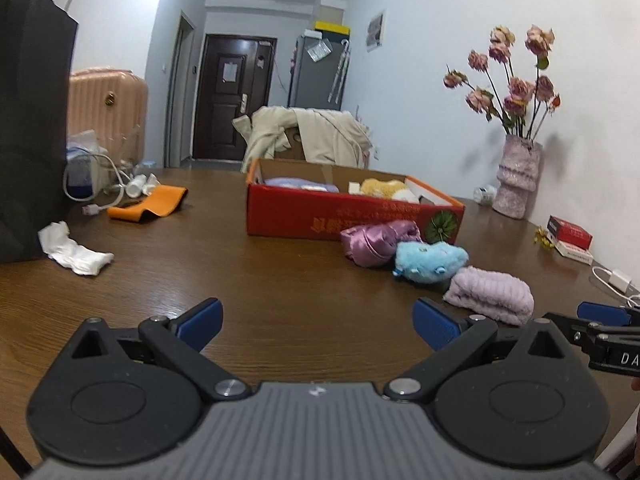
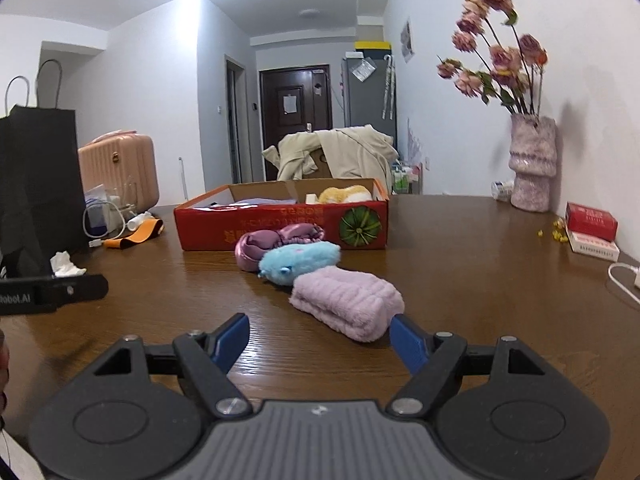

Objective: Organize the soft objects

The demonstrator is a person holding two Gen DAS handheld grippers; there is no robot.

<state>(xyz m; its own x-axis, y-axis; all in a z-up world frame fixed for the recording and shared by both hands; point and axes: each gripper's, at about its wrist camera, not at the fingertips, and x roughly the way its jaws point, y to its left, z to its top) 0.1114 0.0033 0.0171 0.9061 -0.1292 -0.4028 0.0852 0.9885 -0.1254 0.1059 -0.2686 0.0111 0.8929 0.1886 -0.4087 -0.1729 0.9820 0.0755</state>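
Left wrist view: left tool (image 1: 318, 324) at bottom centre, blue pads (image 1: 200, 322) spread wide over bare brown surface (image 1: 200, 272), nothing between them. Right of centre, a row of soft things: purple satin pouch (image 1: 370, 242), blue plush toy (image 1: 430, 260), lilac folded towel (image 1: 490, 294), all in front of red cardboard box (image 1: 320, 216) with yellow plush (image 1: 382, 188) inside.

Right wrist view: right tool (image 2: 320, 342) at bottom centre, pads also well apart, gripping nothing. Right pad (image 2: 408, 344) right up against near end of lilac folded towel (image 2: 346, 300), contact unclear; left pad over bare wood.
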